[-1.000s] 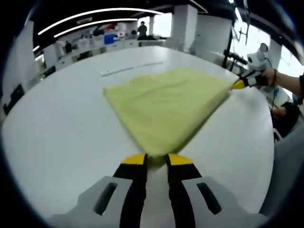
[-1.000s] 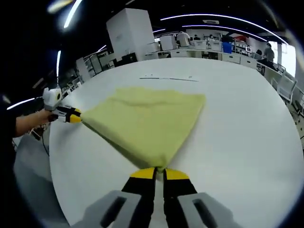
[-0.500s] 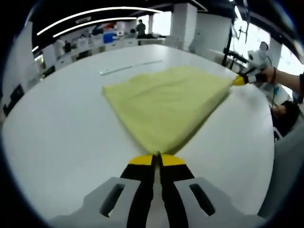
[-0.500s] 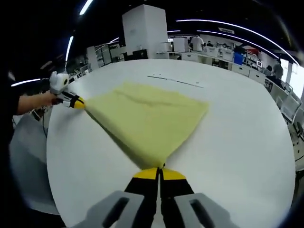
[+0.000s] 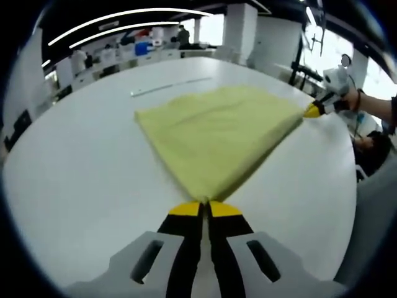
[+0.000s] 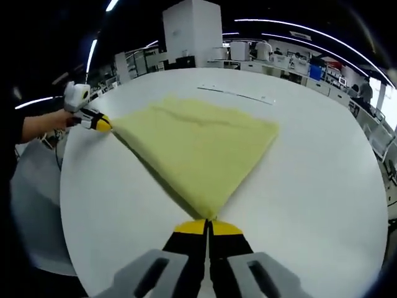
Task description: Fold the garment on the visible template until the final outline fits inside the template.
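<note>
A: Nearest first: what has the left gripper (image 5: 205,210) got?

B: A corner of the yellow garment (image 5: 217,133), with the jaws pressed together on it. A second ago they stood slightly apart around that corner; since then they have closed.

A: And the right gripper (image 6: 208,225)?

B: Its jaws are closed on the opposite corner, as they were a second ago. From the garment, each gripper sits at a near tip, well apart from the other.

A: Where does the garment lie?

B: Spread flat on the white table (image 6: 322,174), pulled taut between the grippers. Beyond its far edge runs a thin line (image 6: 236,94), perhaps the template's marking.

A: Meaning?

B: Both corners look secured, so I judge a fold can begin.
</note>
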The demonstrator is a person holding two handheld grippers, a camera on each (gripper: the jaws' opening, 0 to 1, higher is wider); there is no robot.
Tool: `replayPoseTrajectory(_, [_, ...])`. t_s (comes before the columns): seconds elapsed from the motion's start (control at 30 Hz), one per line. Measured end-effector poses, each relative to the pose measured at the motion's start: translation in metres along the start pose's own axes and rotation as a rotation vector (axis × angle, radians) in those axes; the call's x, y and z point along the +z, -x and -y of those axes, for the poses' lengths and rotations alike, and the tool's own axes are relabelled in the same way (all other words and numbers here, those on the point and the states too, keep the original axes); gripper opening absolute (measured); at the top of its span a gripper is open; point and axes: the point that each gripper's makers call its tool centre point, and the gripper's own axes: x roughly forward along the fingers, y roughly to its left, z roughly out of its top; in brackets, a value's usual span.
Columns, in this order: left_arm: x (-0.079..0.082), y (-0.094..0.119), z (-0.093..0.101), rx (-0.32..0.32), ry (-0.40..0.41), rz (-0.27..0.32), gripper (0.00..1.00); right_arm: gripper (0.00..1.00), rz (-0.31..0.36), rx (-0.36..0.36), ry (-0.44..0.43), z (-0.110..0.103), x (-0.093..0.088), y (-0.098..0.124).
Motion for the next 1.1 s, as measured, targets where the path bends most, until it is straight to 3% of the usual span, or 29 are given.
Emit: replayPoseTrajectory(1.1, [-0.029, 0.030, 0.029, -0.030, -0.021, -0.040, 0.00, 0.00, -0.021, 0.009, -0.040, -0.029, -0.025, 0.023])
